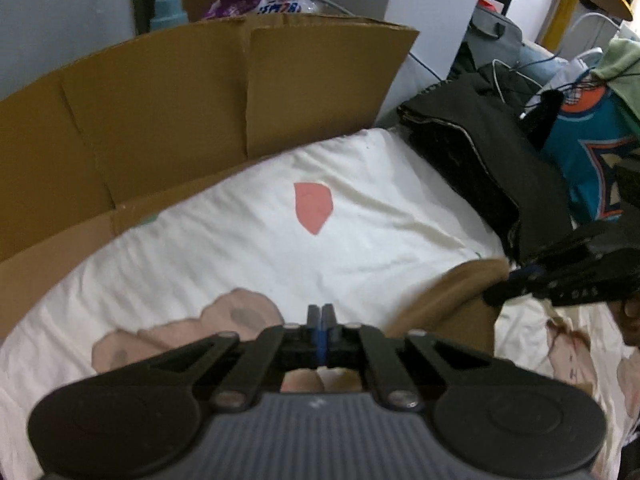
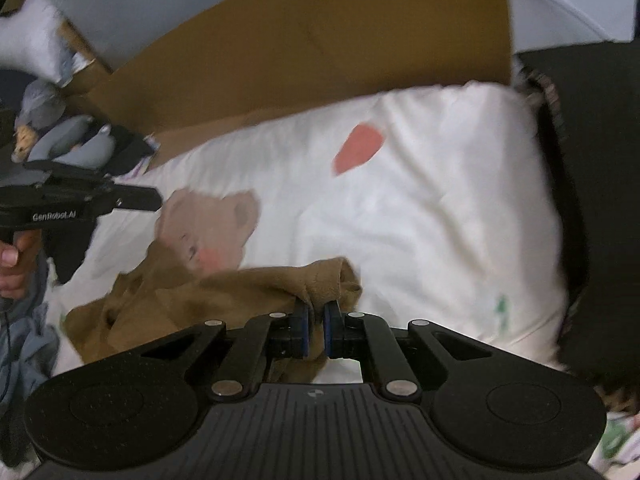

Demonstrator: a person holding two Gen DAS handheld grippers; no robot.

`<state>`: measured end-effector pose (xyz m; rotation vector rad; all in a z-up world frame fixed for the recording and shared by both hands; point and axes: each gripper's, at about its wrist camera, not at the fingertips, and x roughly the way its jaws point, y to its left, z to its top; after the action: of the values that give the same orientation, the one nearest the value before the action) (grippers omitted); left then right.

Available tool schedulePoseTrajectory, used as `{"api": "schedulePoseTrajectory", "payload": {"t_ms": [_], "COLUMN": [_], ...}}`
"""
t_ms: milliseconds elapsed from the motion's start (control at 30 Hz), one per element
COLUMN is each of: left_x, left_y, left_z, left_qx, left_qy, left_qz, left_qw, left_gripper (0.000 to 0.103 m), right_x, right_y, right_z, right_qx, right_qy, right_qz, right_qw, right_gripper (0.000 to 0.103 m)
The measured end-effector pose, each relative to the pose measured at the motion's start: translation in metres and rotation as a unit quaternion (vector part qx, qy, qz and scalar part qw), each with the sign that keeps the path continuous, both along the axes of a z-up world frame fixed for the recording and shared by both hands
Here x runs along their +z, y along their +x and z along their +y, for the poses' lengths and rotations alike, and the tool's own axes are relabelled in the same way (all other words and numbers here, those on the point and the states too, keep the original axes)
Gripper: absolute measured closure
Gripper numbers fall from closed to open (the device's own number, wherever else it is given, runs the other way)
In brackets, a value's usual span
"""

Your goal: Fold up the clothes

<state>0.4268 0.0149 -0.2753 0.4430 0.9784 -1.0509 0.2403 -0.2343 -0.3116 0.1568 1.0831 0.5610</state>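
White bedding [image 1: 248, 248] with a bear print [image 2: 208, 228] and a coral patch [image 1: 314, 206] covers the work surface and is the largest item in both views. Brown cardboard [image 1: 180, 100], creased into panels, stands along the bedding's far edge. Dark folded clothes [image 1: 480, 160] are stacked at the bedding's right side, touching it; a teal jersey [image 1: 580, 152] lies beyond the stack.

Task item: a brown garment [image 2: 224, 296] lies crumpled on the near part of the bedding, overlapping the bear print's lower edge.

Right gripper [image 2: 316, 330]: the jaws are clamped on a bunched fold at the garment's right end; cloth fills the narrow gap between the blue pads [image 2: 329, 332]. In the left wrist view, this gripper enters from the right at the garment's edge.

Left gripper [image 1: 322, 332]: the jaws are pressed together, pad against pad, with no cloth visible between them. It hovers over the bedding just left of the garment. In the right wrist view, it appears at the left edge, apart from the garment, held by a hand [image 2: 14, 260].
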Motion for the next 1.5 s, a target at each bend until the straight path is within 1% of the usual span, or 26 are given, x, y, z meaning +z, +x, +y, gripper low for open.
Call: {"api": "schedulePoseTrajectory", "payload": {"t_ms": [67, 133, 200, 267, 333, 433, 567, 633, 700, 767, 800, 833, 867, 1000, 1033, 1100, 1267, 1300, 1333, 1500], "left_x": [-0.001, -0.002, -0.003, -0.005, -0.005, -0.009, -0.013, -0.015, -0.014, -0.013, -0.013, -0.012, -0.011, -0.014, -0.016, -0.021, -0.034, -0.037, -0.039, -0.052], "left_y": [0.001, 0.002, 0.002, 0.004, 0.006, 0.009, 0.013, 0.014, 0.015, 0.017, 0.017, 0.018, 0.019, 0.017, 0.016, 0.015, 0.011, 0.01, 0.009, 0.006], "left_z": [-0.001, 0.0, 0.001, 0.01, 0.025, 0.055, 0.098, 0.119, 0.14, 0.16, 0.171, 0.18, 0.188, 0.219, 0.223, 0.228, 0.238, 0.241, 0.243, 0.254], "left_qx": [0.002, 0.005, 0.007, 0.015, 0.032, 0.059, 0.097, 0.116, 0.134, 0.151, 0.16, 0.167, 0.172, 0.197, 0.202, 0.211, 0.233, 0.237, 0.241, 0.263], "left_qy": [0.004, 0.007, 0.011, 0.014, 0.02, 0.036, 0.061, 0.073, 0.079, 0.085, 0.088, 0.092, 0.095, 0.11, 0.11, 0.105, 0.095, 0.093, 0.091, 0.08], "left_qz": [0.0, -0.001, -0.001, -0.001, -0.003, -0.005, -0.006, -0.006, -0.007, -0.007, -0.007, -0.008, -0.009, -0.007, -0.005, -0.001, 0.01, 0.012, 0.015, 0.026], "left_qw": [1.0, 1.0, 0.9999, 0.9998, 0.9993, 0.9976, 0.9934, 0.9905, 0.9878, 0.9848, 0.9831, 0.9817, 0.9805, 0.9742, 0.9733, 0.9719, 0.9679, 0.967, 0.966, 0.961], "left_gripper": [0.102, 0.098, 0.096, 0.096, 0.094, 0.092, 0.089, 0.08, 0.075, 0.074, 0.071, 0.067, 0.065, 0.055, 0.052, 0.046, 0.042, 0.036, 0.033, 0.033], "right_x": [0.005, 0.009, 0.013, 0.017, 0.02, 0.023, 0.02, 0.019, 0.02, 0.024, 0.026, 0.028, 0.03, 0.042, 0.046, 0.055, 0.079, 0.082, 0.085, 0.097], "right_y": [0.01, 0.019, 0.03, 0.04, 0.049, 0.057, 0.061, 0.06, 0.057, 0.054, 0.054, 0.052, 0.052, 0.049, 0.049, 0.048, 0.044, 0.043, 0.043, 0.041], "right_z": [-0.007, -0.013, -0.02, -0.027, -0.034, -0.045, -0.06, -0.064, -0.067, -0.07, -0.07, -0.07, -0.07, -0.068, -0.068, -0.067, -0.066, -0.066, -0.065, -0.055], "right_qx": [-0.01, -0.02, -0.031, -0.05, -0.068, -0.092, -0.125, -0.132, -0.134, -0.134, -0.132, -0.13, -0.128, -0.108, -0.105, -0.1, -0.089, -0.096, -0.092, -0.068], "right_qy": [-0.014, -0.029, -0.044, -0.059, -0.078, -0.121, -0.161, -0.17, -0.17, -0.173, -0.176, -0.181, -0.185, -0.201, -0.206, -0.213, -0.221, -0.224, -0.224, -0.231], "right_qz": [-0.009, -0.019, -0.029, -0.037, -0.045, -0.054, -0.046, -0.042, -0.038, -0.036, -0.035, -0.034, -0.033, -0.033, -0.034, -0.038, -0.045, -0.042, -0.042, -0.041], "right_qw": [1.0, 0.999, 0.998, 0.996, 0.994, 0.987, 0.978, 0.976, 0.975, 0.975, 0.975, 0.974, 0.974, 0.973, 0.972, 0.971, 0.97, 0.969, 0.969, 0.97], "right_gripper": [0.098, 0.098, 0.098, 0.098, 0.098, 0.098, 0.097, 0.097, 0.095, 0.094, 0.093, 0.092, 0.088, 0.081, 0.078, 0.078, 0.076, 0.076, 0.076, 0.075]}}
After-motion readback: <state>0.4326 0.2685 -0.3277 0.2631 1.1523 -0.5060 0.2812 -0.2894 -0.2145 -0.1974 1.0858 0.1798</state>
